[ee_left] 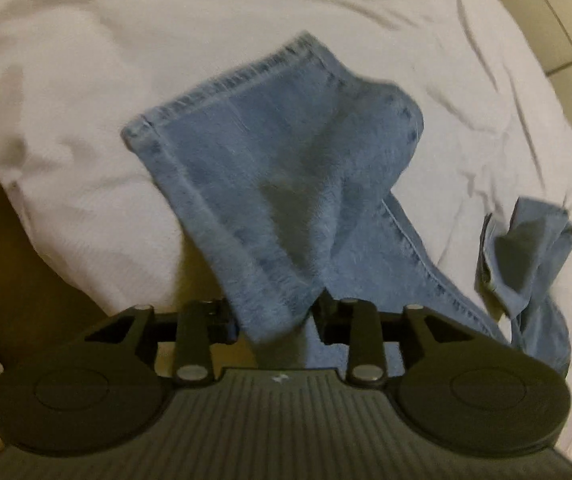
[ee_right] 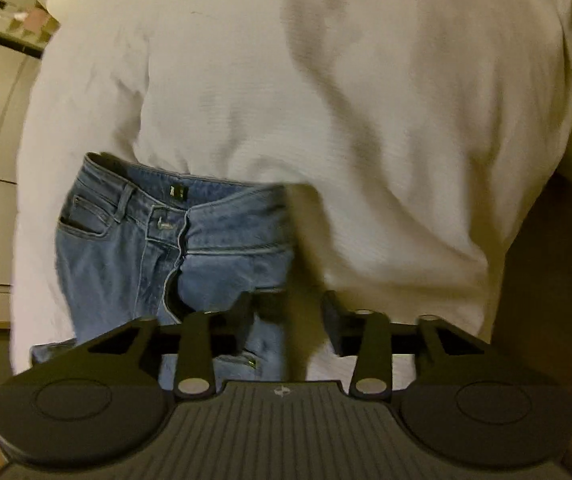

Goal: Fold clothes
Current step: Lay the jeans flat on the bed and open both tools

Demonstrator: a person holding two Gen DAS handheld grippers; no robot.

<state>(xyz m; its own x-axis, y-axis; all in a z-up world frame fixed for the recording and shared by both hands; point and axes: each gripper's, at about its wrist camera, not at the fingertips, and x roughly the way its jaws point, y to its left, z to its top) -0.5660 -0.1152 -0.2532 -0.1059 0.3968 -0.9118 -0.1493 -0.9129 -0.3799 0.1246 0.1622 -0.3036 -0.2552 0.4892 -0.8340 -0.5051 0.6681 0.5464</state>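
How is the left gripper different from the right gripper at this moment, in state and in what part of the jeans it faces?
The left gripper pinches a leg of the jeans, lifted, hem upward; the right gripper is open, gripping nothing. The left gripper faces the leg end; the right gripper faces the waistband, which lies on the white sheet. Both are black and above the same jeans.

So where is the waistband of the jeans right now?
In the right wrist view, the waistband of the jeans lies left of centre on the white sheet, just beyond the left finger of the right tongs.
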